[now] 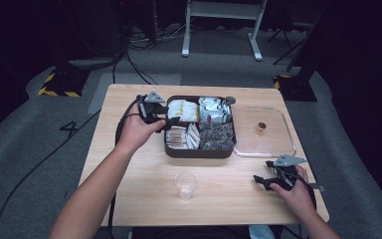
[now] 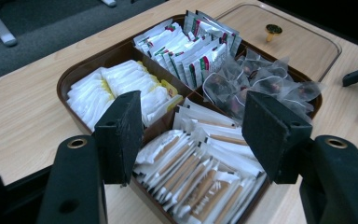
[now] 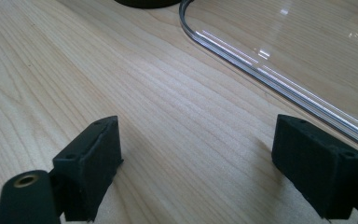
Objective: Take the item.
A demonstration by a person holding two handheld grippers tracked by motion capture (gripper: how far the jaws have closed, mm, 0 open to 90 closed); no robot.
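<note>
Black fingers, grey plates, blk cables

The brown box stands at the middle of the desk, toward the far edge, its four compartments packed with sachets that leave no bare floor inside. The clear lid lies flat just right of it, its small knob sticking up as the one raised point there. A clear plastic cup stands alone near the front, well apart from the box. Bare desk runs down the left side and across the near edge on both sides of the cup. The left gripper hangs over the box's left rim, jaws apart above the sachets; the right gripper rests on the near right, just short of the lid's edge.
</note>
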